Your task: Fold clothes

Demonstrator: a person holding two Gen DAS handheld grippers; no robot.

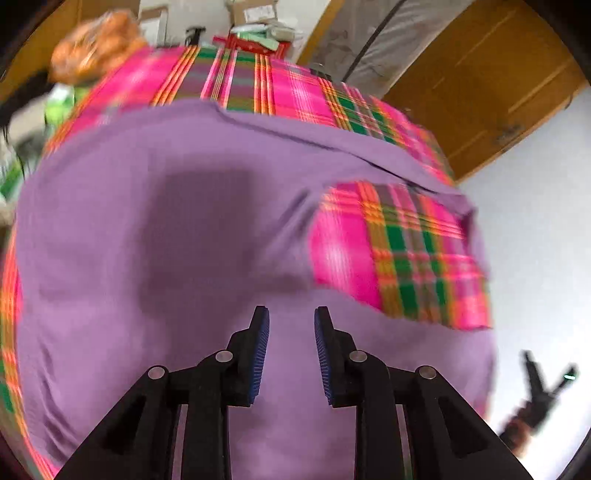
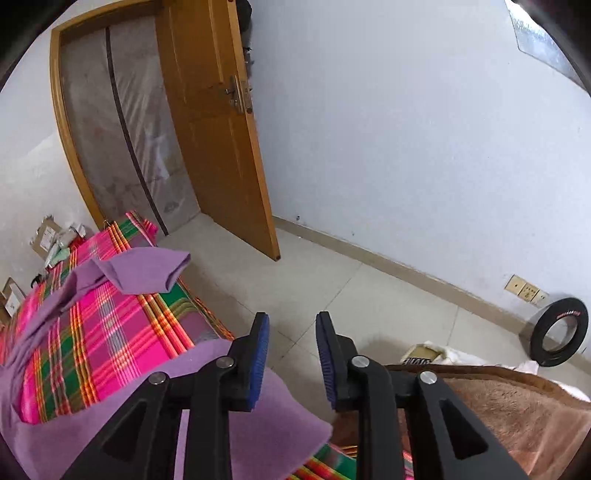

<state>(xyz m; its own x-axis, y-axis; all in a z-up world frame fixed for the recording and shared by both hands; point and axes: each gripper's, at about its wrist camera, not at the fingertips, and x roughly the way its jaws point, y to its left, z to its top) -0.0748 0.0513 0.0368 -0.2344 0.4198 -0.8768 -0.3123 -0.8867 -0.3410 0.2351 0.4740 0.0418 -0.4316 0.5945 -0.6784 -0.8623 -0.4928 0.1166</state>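
Note:
A purple garment [image 1: 147, 240] lies spread over a bed covered in a pink, green and orange plaid sheet [image 1: 399, 251]. My left gripper [image 1: 291, 317] hovers just above the garment's near part, open, with nothing between its blue pads. In the right wrist view the same purple garment [image 2: 147, 273] shows a sleeve end at the bed's far corner and a hem [image 2: 280, 417] under the gripper. My right gripper [image 2: 292, 323] is open and empty, held over the bed's edge and the floor. The other gripper [image 1: 539, 387] appears small and blurred at the lower right of the left wrist view.
A brown fleece blanket [image 2: 509, 413] lies at the right of the bed. An open wooden door [image 2: 218, 147] and white wall stand beyond a tiled floor [image 2: 351, 291]. A black tyre [image 2: 559, 338] leans on the wall. Boxes [image 1: 255, 14] and an orange bag [image 1: 96, 44] sit past the bed.

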